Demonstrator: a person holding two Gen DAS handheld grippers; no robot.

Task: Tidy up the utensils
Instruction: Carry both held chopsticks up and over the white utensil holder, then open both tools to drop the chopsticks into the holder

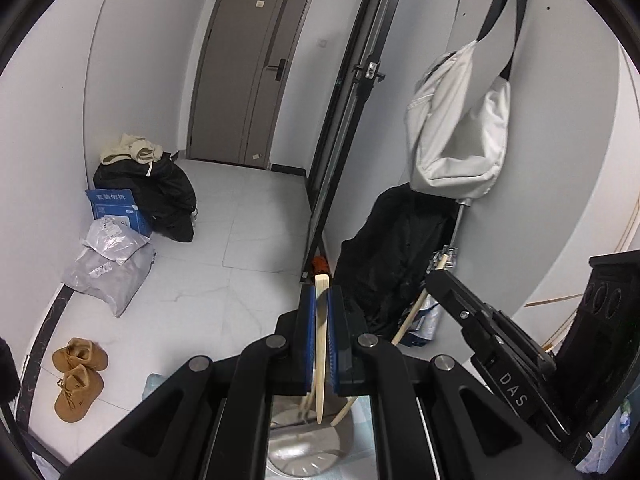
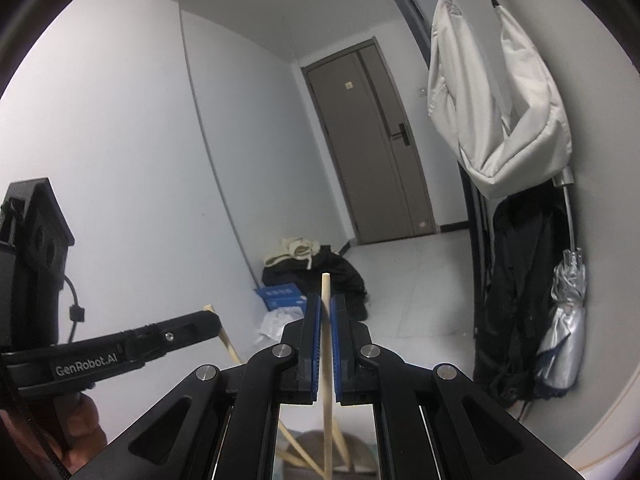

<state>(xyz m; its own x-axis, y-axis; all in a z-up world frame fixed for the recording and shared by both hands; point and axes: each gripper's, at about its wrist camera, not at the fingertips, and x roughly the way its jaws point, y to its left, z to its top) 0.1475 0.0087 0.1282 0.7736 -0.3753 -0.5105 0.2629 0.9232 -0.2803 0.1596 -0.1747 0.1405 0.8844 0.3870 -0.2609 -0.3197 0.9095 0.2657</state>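
My left gripper (image 1: 320, 296) is shut on a pale wooden chopstick (image 1: 321, 344) that stands upright between the blue pads, its flat end poking above the fingertips. Below it a metal bowl (image 1: 304, 448) holds a few more chopsticks. My right gripper (image 2: 326, 304) is shut on another wooden chopstick (image 2: 326, 284), also upright, above a round container (image 2: 316, 440) with several sticks. The right gripper (image 1: 440, 280) shows at the right of the left wrist view with its chopstick (image 1: 412, 312). The left gripper (image 2: 212, 322) shows at the left of the right wrist view.
A white bag (image 1: 456, 120) hangs on the right wall above a black coat (image 1: 392, 260) and a folded silver umbrella (image 2: 564, 340). On the floor by the left wall lie dark clothes (image 1: 160, 192), a blue box (image 1: 114, 208), grey parcels (image 1: 108, 268) and brown shoes (image 1: 78, 376).
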